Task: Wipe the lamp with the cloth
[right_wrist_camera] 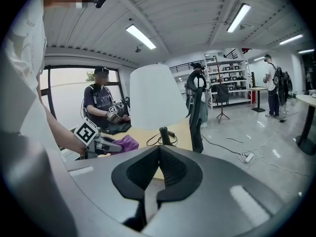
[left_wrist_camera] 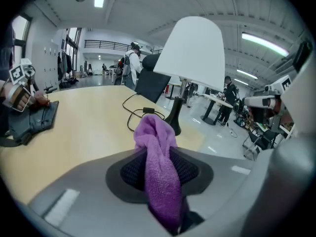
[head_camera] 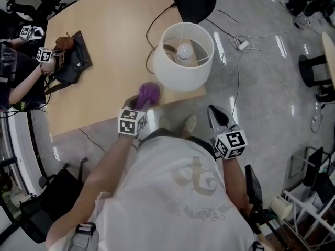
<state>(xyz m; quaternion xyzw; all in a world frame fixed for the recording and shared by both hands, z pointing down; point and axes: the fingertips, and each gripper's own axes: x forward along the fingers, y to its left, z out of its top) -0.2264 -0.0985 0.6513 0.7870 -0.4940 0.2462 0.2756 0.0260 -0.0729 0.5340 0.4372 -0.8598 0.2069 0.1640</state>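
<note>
1. The left tongs (left_wrist_camera: pixel 159 169) pinch the purple cloth (left_wrist_camera: pixel 154 132) between their pads, and a bunched end of it sticks out past the tips.
2. In the head view the cloth is over the near edge of the bench (head_camera: pixel 104 46), just beside the white lamp (head_camera: pixel 180 61), at the lower left of its shade. I cannot tell whether cloth and shade touch.
3. The right tongs (right_wrist_camera: pixel 158 154) are pressed together with nothing between them. They are off the bench, over the floor, to the right of the lamp.
</note>
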